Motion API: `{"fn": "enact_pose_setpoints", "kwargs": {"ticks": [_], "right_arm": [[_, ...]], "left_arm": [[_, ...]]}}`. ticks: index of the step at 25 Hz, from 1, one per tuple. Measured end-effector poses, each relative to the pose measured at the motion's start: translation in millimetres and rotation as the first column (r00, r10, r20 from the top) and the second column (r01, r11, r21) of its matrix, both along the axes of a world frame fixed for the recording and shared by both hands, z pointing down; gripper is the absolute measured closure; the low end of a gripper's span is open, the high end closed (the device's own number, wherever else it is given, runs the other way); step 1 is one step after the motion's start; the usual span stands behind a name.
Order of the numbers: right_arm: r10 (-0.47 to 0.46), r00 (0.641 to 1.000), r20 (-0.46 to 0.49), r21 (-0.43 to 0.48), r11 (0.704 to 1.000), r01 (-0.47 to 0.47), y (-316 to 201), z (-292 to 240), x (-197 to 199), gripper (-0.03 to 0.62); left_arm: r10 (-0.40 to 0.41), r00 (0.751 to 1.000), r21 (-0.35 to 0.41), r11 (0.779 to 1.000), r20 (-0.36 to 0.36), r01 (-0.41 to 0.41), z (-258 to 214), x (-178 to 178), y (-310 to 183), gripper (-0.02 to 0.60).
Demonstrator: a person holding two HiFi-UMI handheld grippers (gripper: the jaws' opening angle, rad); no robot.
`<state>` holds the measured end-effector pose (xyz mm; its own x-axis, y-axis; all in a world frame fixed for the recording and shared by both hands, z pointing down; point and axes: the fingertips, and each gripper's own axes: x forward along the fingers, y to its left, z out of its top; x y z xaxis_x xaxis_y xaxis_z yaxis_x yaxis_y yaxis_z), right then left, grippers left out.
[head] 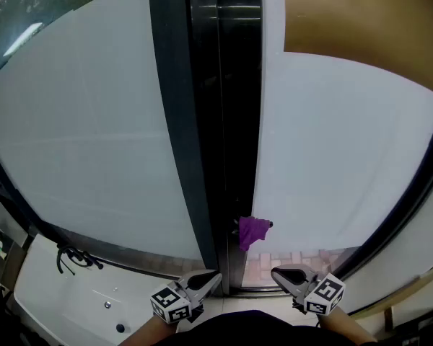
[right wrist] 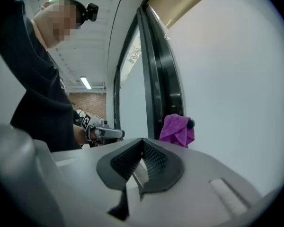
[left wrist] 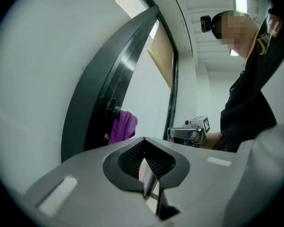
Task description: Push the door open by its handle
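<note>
A purple cloth (head: 253, 231) hangs over the door handle on the dark door frame (head: 202, 121), between two frosted glass panels. The handle's dark end (head: 270, 225) sticks out to the cloth's right. My left gripper (head: 215, 277) and right gripper (head: 276, 272) are both shut and hold nothing. They are level, just below the cloth, one on each side, and neither touches it. In the left gripper view the cloth (left wrist: 123, 126) lies ahead to the left of the shut left gripper (left wrist: 145, 168). In the right gripper view the cloth (right wrist: 177, 130) is ahead to the right of the shut right gripper (right wrist: 140, 170).
A frosted glass panel (head: 86, 135) fills the left and another (head: 346, 157) the right, with a brown blind (head: 353, 20) at its top. A black cable (head: 72, 258) lies on the white ledge at lower left. Brick paving (head: 292, 259) shows under the right panel.
</note>
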<state>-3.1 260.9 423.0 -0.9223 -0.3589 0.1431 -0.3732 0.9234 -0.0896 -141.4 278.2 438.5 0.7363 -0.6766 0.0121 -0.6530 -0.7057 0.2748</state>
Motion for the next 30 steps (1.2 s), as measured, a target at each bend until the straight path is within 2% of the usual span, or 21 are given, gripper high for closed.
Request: {"fn": "enact_pose_setpoints", "kwargs": {"ticks": [6,8,10,12,14,17,19,21,24,27,28,30], "right_arm": [[-0.057,0.980,-0.189,0.160,0.983,0.088,-36.2,-13.8,3.8,0.572],[-0.072,0.961,-0.266,0.198,0.972,0.128,-45.3,-21.5,-9.3,0.453],[-0.050,0.936,-0.349,0.271,0.950,0.152,-58.4,-32.2,-25.2,0.407],[0.004,0.899,-0.437,0.350,0.922,0.166,-76.4,-45.3,-39.6,0.385],[0.063,0.834,-0.548,0.383,0.906,0.183,-93.0,-53.2,-51.5,0.376],[0.105,0.698,-0.708,0.364,0.902,0.234,-118.1,-43.5,-70.2,0.372],[0.086,0.610,-0.787,0.304,0.915,0.264,-132.7,-22.6,-76.4,0.372],[0.030,0.537,-0.843,0.204,0.941,0.269,-139.0,-1.0,-78.2,0.372],[-0.044,0.451,-0.891,0.087,0.960,0.266,-143.4,26.8,-85.0,0.372],[-0.074,0.367,-0.927,0.035,0.959,0.282,-147.5,48.8,-89.7,0.372],[-0.071,0.343,-0.937,0.032,0.957,0.287,-149.1,53.9,-89.6,0.389],[-0.070,0.324,-0.944,0.026,0.959,0.283,-150.5,58.4,-89.2,0.479]], "left_arm": [[-0.022,0.999,0.039,0.999,0.048,0.021,-8.5,10.0,-27.5,0.581],[-0.026,0.998,0.040,0.999,0.052,0.024,-9.9,1.9,-33.5,0.581],[-0.003,0.999,0.039,0.999,0.045,0.001,-10.1,-8.8,-41.9,0.581],[0.056,0.998,0.056,0.997,0.034,-0.058,-12.3,-16.5,-54.4,0.581],[0.140,0.990,0.086,0.986,0.018,-0.141,-20.2,-21.3,-65.2,0.581],[0.251,0.968,0.130,0.960,0.003,-0.249,-37.8,-37.3,-75.6,0.581],[0.302,0.953,0.147,0.943,0.008,-0.300,-46.4,-49.9,-80.9,0.581],[0.345,0.938,0.157,0.926,0.027,-0.345,-51.7,-57.4,-88.7,0.581],[0.385,0.921,0.175,0.905,0.056,-0.389,-57.3,-64.3,-99.3,0.581],[0.406,0.912,0.187,0.893,0.062,-0.410,-59.9,-70.1,-104.0,0.581],[0.405,0.912,0.187,0.893,0.064,-0.410,-59.4,-72.4,-105.4,0.581],[0.394,0.917,0.179,0.899,0.068,-0.399,-57.1,-76.6,-108.5,0.581]]}}
